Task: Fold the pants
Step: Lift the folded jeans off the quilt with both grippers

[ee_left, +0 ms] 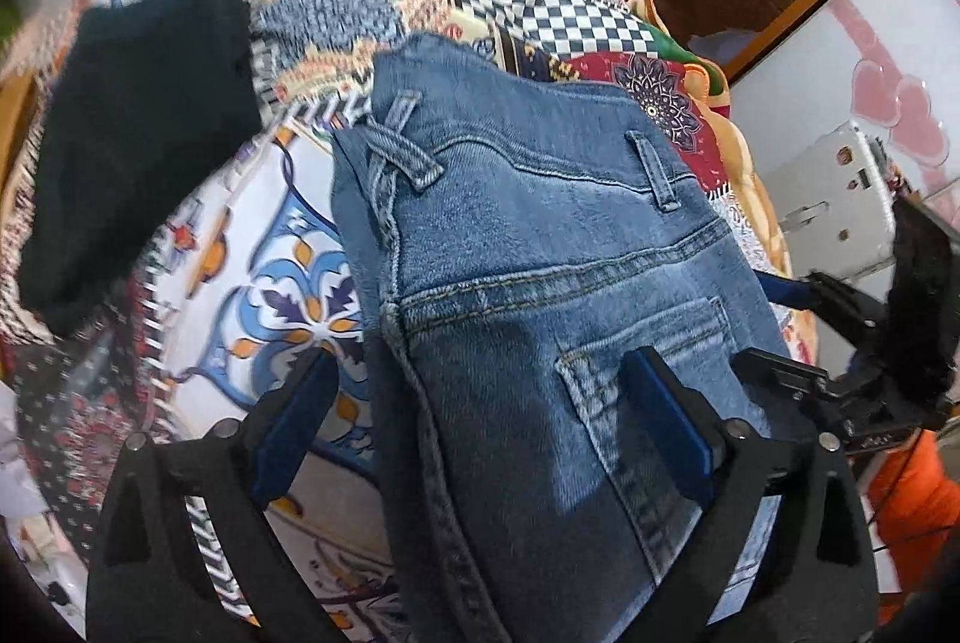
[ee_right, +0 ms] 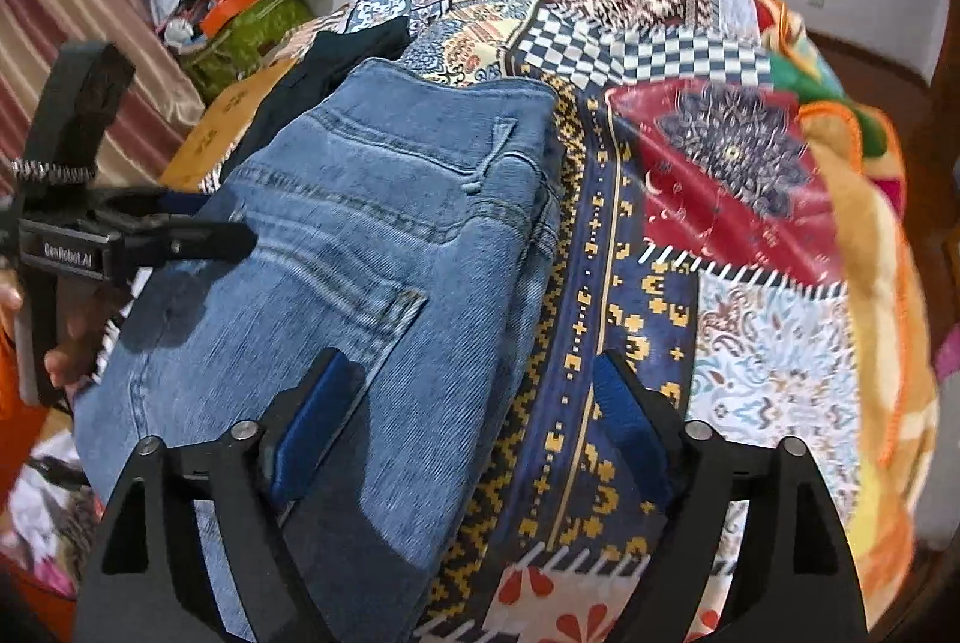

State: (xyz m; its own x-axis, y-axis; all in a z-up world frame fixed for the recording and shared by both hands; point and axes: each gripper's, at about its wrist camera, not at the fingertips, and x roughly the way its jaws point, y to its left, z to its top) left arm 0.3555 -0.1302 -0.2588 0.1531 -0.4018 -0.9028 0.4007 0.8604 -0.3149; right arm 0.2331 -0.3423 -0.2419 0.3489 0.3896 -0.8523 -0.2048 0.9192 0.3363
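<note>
jeans (ee_left: 540,247) lie flat on the patchwork bedspread (ee_left: 288,283), seat side up, waistband at the far end, back pocket (ee_left: 648,379) nearest the cameras. they look doubled leg over leg already: one long seam edge runs down the left in the left wrist view, and the stack reads thick along it. a dark folded garment (ee_left: 138,132) sits just beside the waistband, apart from the denim.

left gripper (ee_left: 480,421): jaws wide, straddling the seam edge above the denim, pads not pressing on it. right gripper (ee_right: 474,415): jaws wide too, one finger over the pocket area, the other out over the bedspread, so the jeans' right edge sits between them; nothing held. each gripper shows at the edge of the other's view.

handling, judged: denim is heavy-ish and limp but with more body than thin cloth; several layers will resist a narrow pinch and may slip apart if only the top layer is caught. seams and waistband are the stiffest, least slippery places. best hold looks like both long edges, all layers together, then carry one end toward the other. bedspread is soft and could be snagged along with it.
</note>
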